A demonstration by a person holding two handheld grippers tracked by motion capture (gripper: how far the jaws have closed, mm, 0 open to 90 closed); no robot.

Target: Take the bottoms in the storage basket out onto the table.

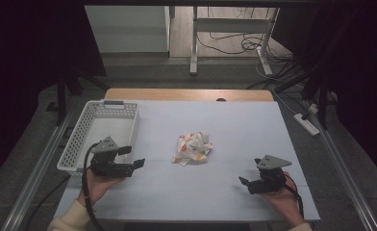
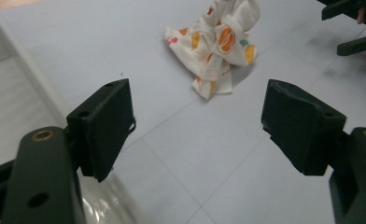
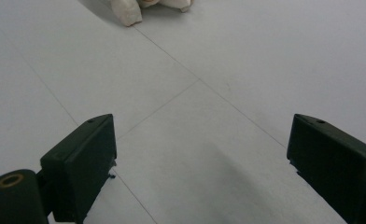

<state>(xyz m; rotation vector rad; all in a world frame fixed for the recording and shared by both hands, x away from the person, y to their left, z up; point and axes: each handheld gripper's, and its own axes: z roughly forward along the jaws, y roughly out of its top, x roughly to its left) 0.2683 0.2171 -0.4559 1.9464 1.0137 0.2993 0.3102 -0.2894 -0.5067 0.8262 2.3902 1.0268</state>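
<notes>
My left hand-held gripper [image 2: 197, 126] and right hand-held gripper [image 3: 200, 163] both stand released, empty. The crumpled cloth [image 1: 193, 147] lies mid-bench, well apart from both. The high view adds a white basket [image 1: 79, 132], seemingly empty, beside my left.

No readable writing anywhere on the table

The crumpled white cloth with orange, yellow and green printed shapes [image 1: 192, 147] carries a pattern only — no letters or numbers can be made out on it. The white plastic lattice basket [image 1: 78, 139] and the pale grey table mat [image 1: 234, 125] bear no label, brand or sign that can be read — nor do the black jaws.
</notes>
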